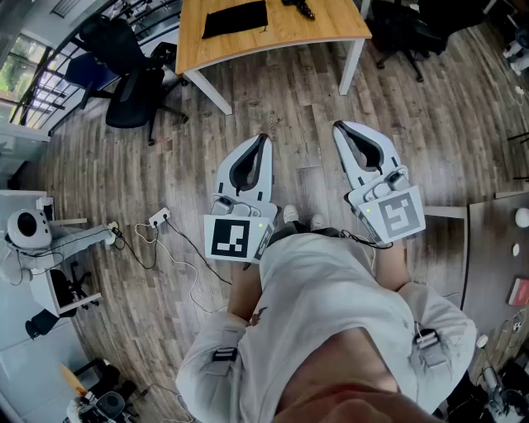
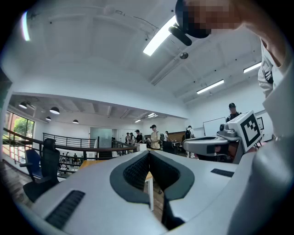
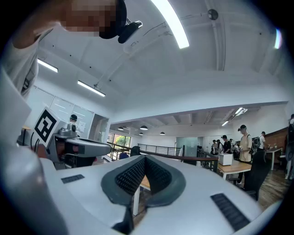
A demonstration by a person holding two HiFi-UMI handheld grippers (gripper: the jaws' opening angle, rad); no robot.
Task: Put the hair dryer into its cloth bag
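Worktop (image 1: 331, 29) of light wood stands at 12 o'clock in the head view, across an open stretch of plank floor (image 1: 289, 91) from the person. A black cloth bag (image 1: 235, 18) lies flat on the worktop. Its mouth cannot be made out and nothing shows inside it. At the bag's 3 o'clock, apart from it, a black object is cut off by the top edge of the frame. It reads as the hair dryer (image 1: 299, 7), outside the bag.

Left hand-held gripper (image 1: 263, 139) is held level near the centre of the view and points toward 12 o'clock. Its jaws are pressed together at the tips, with nothing between them (image 2: 149, 153). Right hand-held gripper (image 1: 339, 126) sits at its 3 o'clock and is also level. Its jaws are pressed together and empty (image 3: 144, 157). Both are well apart from the worktop.

Black office chairs (image 1: 136, 91) stand at 10 o'clock. A power strip (image 1: 159, 218) with trailing cables lies on the floor at 9 o'clock.
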